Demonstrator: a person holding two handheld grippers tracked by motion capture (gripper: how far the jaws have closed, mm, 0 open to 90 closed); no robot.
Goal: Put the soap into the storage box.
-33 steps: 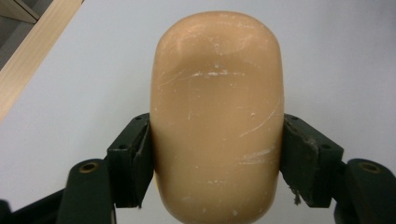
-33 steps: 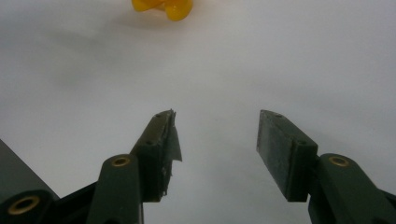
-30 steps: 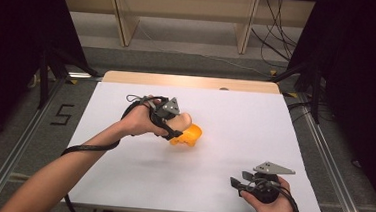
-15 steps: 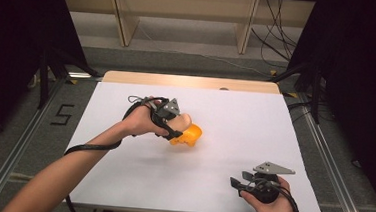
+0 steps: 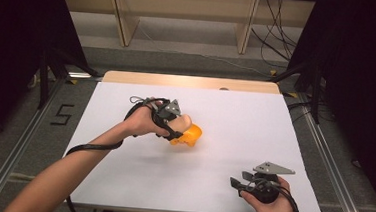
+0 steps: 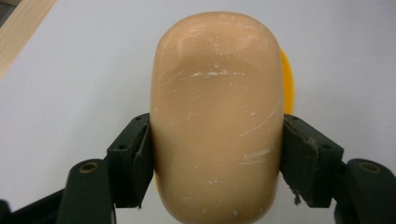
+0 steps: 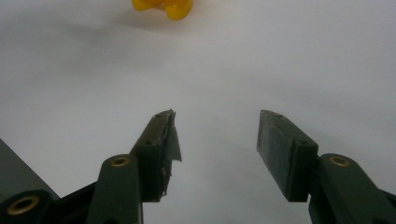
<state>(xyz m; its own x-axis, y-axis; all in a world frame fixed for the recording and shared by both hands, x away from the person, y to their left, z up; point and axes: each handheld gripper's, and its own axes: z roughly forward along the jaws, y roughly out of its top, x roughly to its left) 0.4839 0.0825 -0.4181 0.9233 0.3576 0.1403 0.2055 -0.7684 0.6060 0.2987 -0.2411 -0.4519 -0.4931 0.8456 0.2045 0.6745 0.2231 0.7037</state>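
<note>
Left gripper view shows a tan rounded block (image 6: 217,121) squeezed between the two black jaws, standing tall out of them, with a yellow piece (image 6: 287,79) peeking out behind it. In the high view the left gripper (image 5: 174,127) holds this toy near the middle of the white tabletop (image 5: 255,115) — the closer hand by far. The right gripper (image 5: 243,181) rests well apart near the front edge, jaws open and empty.

1 tan/orange obj (image 5: 186,131), 2 grippers: left (image 5: 174,127), right (image 5: 238,181), 1 table (image 5: 235,119).
</note>
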